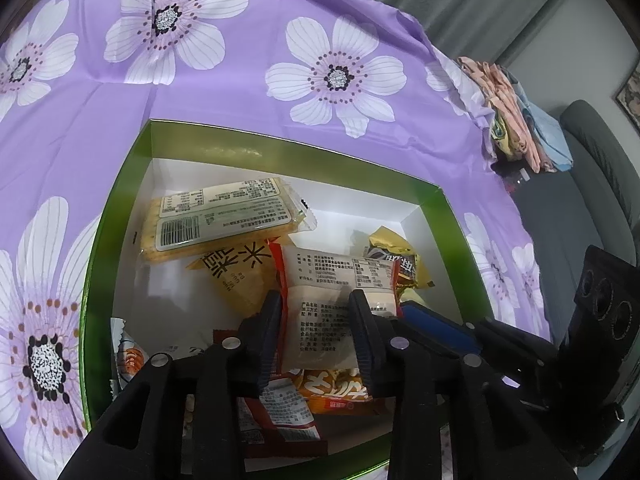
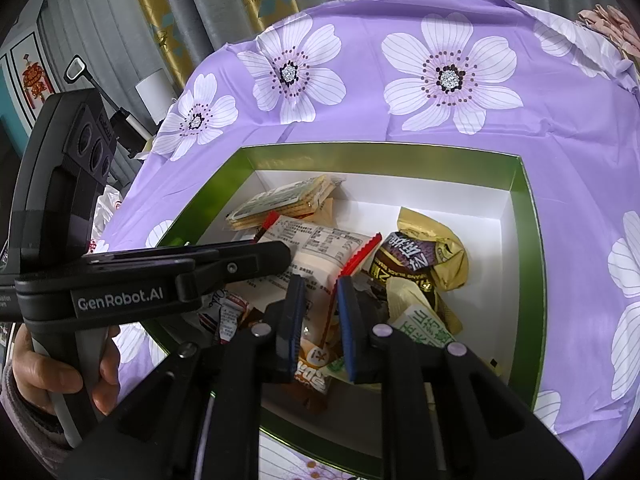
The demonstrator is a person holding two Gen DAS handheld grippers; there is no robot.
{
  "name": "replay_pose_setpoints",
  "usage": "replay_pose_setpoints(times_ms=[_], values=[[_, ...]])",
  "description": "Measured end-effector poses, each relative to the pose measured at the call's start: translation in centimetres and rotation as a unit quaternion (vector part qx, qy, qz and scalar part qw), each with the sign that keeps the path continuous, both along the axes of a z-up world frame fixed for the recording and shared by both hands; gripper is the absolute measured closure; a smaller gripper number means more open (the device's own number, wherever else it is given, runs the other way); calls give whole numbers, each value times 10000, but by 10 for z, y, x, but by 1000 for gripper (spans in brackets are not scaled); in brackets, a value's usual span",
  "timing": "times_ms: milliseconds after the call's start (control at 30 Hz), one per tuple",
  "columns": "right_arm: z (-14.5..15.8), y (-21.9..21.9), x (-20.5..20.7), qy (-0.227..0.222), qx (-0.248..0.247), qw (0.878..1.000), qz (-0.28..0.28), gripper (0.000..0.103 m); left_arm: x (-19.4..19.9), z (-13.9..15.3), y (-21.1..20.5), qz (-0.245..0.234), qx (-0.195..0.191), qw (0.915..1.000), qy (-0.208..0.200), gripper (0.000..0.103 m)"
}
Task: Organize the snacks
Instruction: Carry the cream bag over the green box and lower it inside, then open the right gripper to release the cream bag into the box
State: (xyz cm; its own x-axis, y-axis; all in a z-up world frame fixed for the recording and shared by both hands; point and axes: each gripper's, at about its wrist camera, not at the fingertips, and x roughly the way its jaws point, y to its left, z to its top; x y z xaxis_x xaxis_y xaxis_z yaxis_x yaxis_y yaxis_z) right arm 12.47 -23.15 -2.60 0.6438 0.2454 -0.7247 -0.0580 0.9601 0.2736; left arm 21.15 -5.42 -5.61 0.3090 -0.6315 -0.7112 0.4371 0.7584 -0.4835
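Note:
A green box with a white inside (image 1: pixel 120 216) (image 2: pixel 532 248) sits on the purple flowered cloth and holds several snack packets. My left gripper (image 1: pixel 316 312) is inside the box, its jaws on either side of a white packet with red ends (image 1: pixel 332 280) (image 2: pixel 320 248). My right gripper (image 2: pixel 318 296) is also over the box with its blue-padded jaws slightly apart, at the red edge of the same white packet. A cracker pack (image 1: pixel 220 216) (image 2: pixel 280 200) lies at the back. A gold and purple packet (image 2: pixel 420 256) (image 1: pixel 392 256) lies to the right.
The purple flowered cloth (image 1: pixel 240 92) (image 2: pixel 520 128) covers the table around the box. Folded clothes (image 1: pixel 520 120) are stacked at its far right edge. A hand (image 2: pixel 60 372) holds the left gripper's handle. Curtains hang behind the table.

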Motion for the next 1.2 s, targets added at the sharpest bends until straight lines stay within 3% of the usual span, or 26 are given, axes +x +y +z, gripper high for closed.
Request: replay_pose_setpoints(times_ms=[300, 600, 733, 967, 1033, 1133, 1200], values=[[1, 0, -3, 86, -9, 10000, -33, 71, -3, 2, -1, 22, 103, 9999, -68, 65], [2, 2, 1, 136, -28, 9999, -16, 69, -7, 4, 17, 30, 224, 9997, -132, 61], [1, 3, 1, 160, -17, 9999, -21, 66, -11, 7, 21, 34, 268, 9995, -149, 54], [1, 0, 0, 196, -35, 9998, -84, 61, -16, 10, 53, 61, 371, 9991, -212, 51], [0, 0, 1, 208, -32, 9997, -108, 57, -16, 12, 47, 89, 428, 9987, -257, 44], [1, -1, 1, 208, -33, 9997, -114, 58, -18, 11, 65, 123, 491, 9983, -303, 41], [1, -1, 1, 205, -30, 9997, -110, 58, -15, 13, 54, 123, 498, 9982, -299, 41]])
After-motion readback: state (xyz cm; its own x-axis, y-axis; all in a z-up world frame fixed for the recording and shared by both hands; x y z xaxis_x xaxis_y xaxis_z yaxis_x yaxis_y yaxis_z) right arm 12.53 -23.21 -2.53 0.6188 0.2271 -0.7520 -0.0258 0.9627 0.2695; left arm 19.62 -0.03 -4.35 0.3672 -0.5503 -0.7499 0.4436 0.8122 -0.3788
